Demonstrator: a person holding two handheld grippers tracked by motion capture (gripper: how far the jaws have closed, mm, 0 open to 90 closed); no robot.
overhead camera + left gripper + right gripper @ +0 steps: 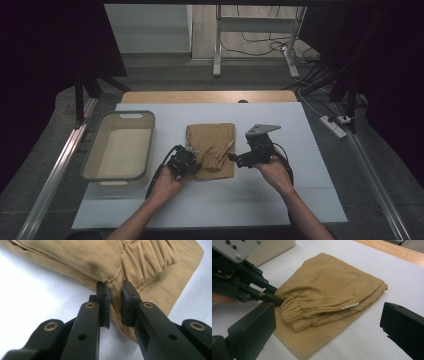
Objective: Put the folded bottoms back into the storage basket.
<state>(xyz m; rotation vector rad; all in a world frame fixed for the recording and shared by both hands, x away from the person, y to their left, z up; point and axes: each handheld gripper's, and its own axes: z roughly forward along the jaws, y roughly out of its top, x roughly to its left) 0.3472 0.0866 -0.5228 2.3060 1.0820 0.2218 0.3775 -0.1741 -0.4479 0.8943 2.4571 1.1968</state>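
A folded tan garment (212,137) with a gathered elastic band lies in the middle of the white table (250,200). My left gripper (192,160) is at the garment's near left edge. In the left gripper view (115,292) its jaws are shut on a fold of the tan cloth (75,257) beside the elastic. My right gripper (234,157) hovers at the garment's near right side, jaws wide apart with nothing held. The right gripper view (328,308) looks over the garment (329,282), a small white tag (350,306), and the left gripper (275,297) pinching the band.
A beige plastic basket (90,150) with nothing in it stands at the table's left, close to my left hand. A wooden strip (207,96) borders the far edge. Metal rails run along both sides, and cables and a power strip (334,125) lie on the floor at right.
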